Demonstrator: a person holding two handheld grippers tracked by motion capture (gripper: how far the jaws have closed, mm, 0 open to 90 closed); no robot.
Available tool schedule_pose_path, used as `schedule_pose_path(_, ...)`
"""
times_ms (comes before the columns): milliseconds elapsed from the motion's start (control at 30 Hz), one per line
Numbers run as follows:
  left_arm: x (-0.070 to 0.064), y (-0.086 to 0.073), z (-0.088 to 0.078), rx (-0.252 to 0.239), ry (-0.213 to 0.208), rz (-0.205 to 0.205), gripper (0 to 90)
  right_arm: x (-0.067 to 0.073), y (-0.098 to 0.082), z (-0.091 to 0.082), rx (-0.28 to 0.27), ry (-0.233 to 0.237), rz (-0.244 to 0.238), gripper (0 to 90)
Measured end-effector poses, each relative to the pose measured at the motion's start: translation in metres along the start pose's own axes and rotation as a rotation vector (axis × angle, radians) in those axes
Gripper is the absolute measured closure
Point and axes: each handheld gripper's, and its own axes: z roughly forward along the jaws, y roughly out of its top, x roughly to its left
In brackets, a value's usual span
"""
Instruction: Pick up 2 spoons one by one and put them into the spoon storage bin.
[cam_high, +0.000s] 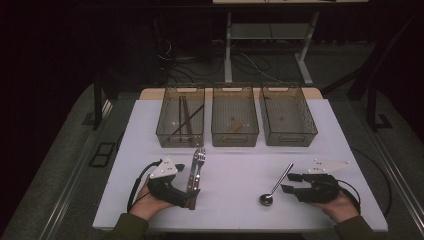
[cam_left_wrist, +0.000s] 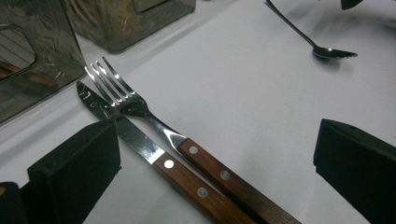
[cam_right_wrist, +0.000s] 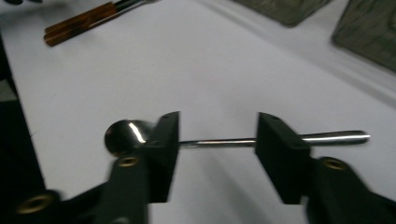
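Observation:
A wood-handled knife (cam_high: 193, 170) and fork (cam_high: 199, 159) lie side by side on the white tabletop (cam_high: 235, 160), tips toward the bins. My left gripper (cam_high: 192, 194) rests at their handles, open. In the left gripper view its jaws stand wide on either side of the knife (cam_left_wrist: 140, 144) and fork (cam_left_wrist: 140, 109). A metal spoon (cam_high: 278, 181) lies at the right, bowl toward me. My right gripper (cam_high: 290, 183) is just right of it. In the right gripper view the spoon (cam_right_wrist: 215, 142) runs crosswise behind the two jaws of the gripper (cam_right_wrist: 217, 149), whose pads are not pressing on it.
Three smoky clear bins stand in a row at the back: the left bin (cam_high: 165, 125) holds chopsticks, the middle bin (cam_high: 235, 137) a small wooden piece, and the right bin (cam_high: 287, 137) looks empty. A desk frame and cables are on the floor beyond.

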Motion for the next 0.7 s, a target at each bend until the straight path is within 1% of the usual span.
schedule_pose_path(33, 0.000, 0.000, 0.000, 0.000, 0.000, 0.001, 0.0, 0.001, 0.000, 0.001, 0.017, 0.013, -0.006, 63.4)
schedule_pose_path(100, 0.000, 0.000, 0.000, 0.001, -0.002, 0.002, 0.0, 0.003, 0.000, 0.005, 0.047, 0.024, -0.019, 73.2)
schedule_pose_path(167, 0.000, 0.000, 0.000, 0.001, -0.003, 0.001, 0.0, 0.003, 0.000, 0.007, 0.064, 0.039, -0.031, 82.0)
schedule_pose_path(233, 0.000, 0.000, 0.000, -0.002, -0.004, -0.003, 0.0, 0.003, -0.001, 0.008, 0.080, 0.051, -0.035, 88.7)
schedule_pose_path(367, -0.002, 0.000, 0.001, -0.010, -0.001, -0.009, 0.0, 0.004, -0.001, 0.011, 0.102, 0.067, -0.048, 89.8)
schedule_pose_path(433, -0.001, 0.001, 0.001, -0.008, 0.000, -0.003, 0.0, 0.004, -0.002, 0.014, 0.111, 0.075, -0.052, 89.8)
schedule_pose_path(600, -0.001, 0.001, 0.001, -0.006, 0.001, -0.007, 0.0, 0.007, -0.001, 0.022, 0.129, 0.086, -0.064, 89.8)
schedule_pose_path(633, -0.001, 0.001, 0.001, -0.007, 0.002, -0.007, 0.0, 0.007, -0.001, 0.023, 0.132, 0.089, -0.077, 89.8)
schedule_pose_path(700, -0.001, 0.001, 0.001, -0.006, 0.001, -0.007, 0.0, 0.008, 0.000, 0.025, 0.138, 0.092, -0.078, 89.8)
